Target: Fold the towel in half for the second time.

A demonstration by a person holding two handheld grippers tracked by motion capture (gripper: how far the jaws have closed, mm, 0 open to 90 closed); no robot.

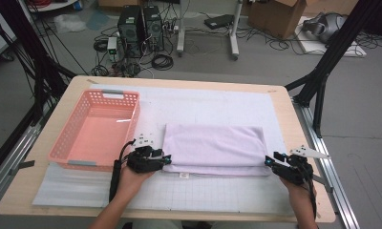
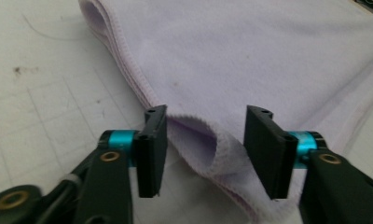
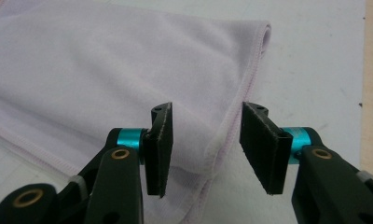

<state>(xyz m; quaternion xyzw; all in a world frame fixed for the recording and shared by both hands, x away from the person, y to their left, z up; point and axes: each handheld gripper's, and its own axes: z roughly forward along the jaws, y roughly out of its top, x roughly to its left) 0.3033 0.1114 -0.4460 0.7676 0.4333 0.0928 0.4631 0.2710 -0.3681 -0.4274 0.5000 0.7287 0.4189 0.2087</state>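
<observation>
The folded lilac towel lies on the bench between the two hands, its near corners at the tools. The left hand-held gripper has its jaws apart around the towel's near-left corner, cloth between them but not pinched; the right hand-held gripper likewise straddles the near-right corner, jaws apart. This looks like the grasping step of another fold: next, both should close on the corner layers together. Beyond the left hand-held gripper, the pink basket holds nothing.

A folded lilac towel lies between the left tongs and right tongs, beside a pink basket.
</observation>
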